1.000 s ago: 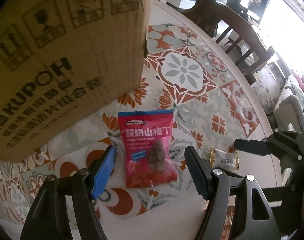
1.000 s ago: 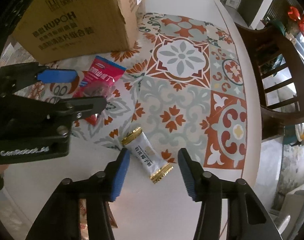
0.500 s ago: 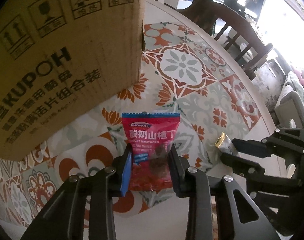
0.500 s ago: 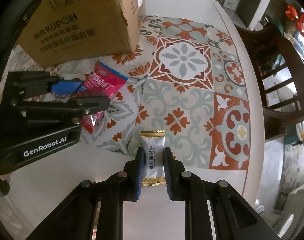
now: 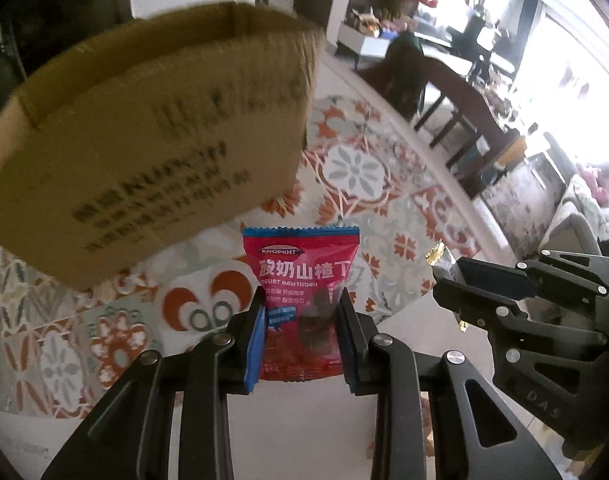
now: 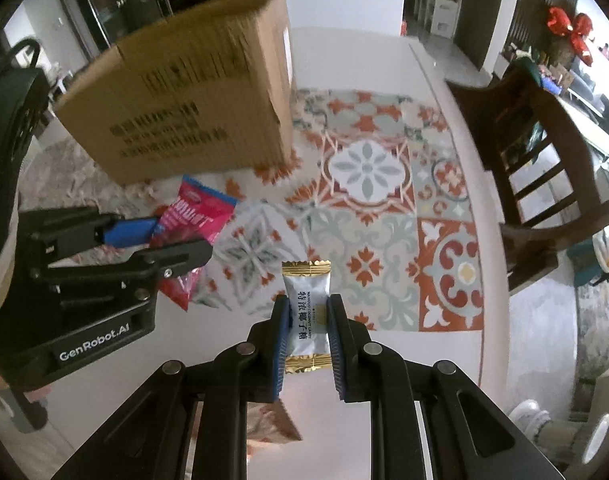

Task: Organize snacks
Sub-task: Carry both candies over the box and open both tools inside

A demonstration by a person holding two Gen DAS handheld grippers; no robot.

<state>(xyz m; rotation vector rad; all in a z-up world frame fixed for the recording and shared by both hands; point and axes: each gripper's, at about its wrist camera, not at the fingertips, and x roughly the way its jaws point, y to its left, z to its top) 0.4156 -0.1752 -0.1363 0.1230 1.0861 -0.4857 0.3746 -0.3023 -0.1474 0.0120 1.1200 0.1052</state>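
Observation:
My left gripper (image 5: pixel 300 316) is shut on a red yogurt hawthorn snack packet (image 5: pixel 300 276), which hangs lifted above the patterned tablecloth (image 5: pixel 356 168). The same red packet (image 6: pixel 196 220) shows at the left of the right wrist view, pinched in the left gripper (image 6: pixel 160 240). My right gripper (image 6: pixel 307 320) is shut on a small silver candy with gold ends (image 6: pixel 306 308), also raised off the table. In the left wrist view the right gripper (image 5: pixel 460 280) sits at the right, with the candy's gold end (image 5: pixel 436 252) just showing. An open cardboard box (image 5: pixel 144 140) stands behind both.
The cardboard box (image 6: pixel 196 92) fills the back left of the table. A wooden chair (image 6: pixel 544 160) stands at the table's right edge. Part of another snack pack (image 6: pixel 268 424) shows under the right gripper. More furniture lies beyond.
Both grippers closed, the left on the red packet and the right on the silver candy, then rose off the table with them. The box's open top has come into view.

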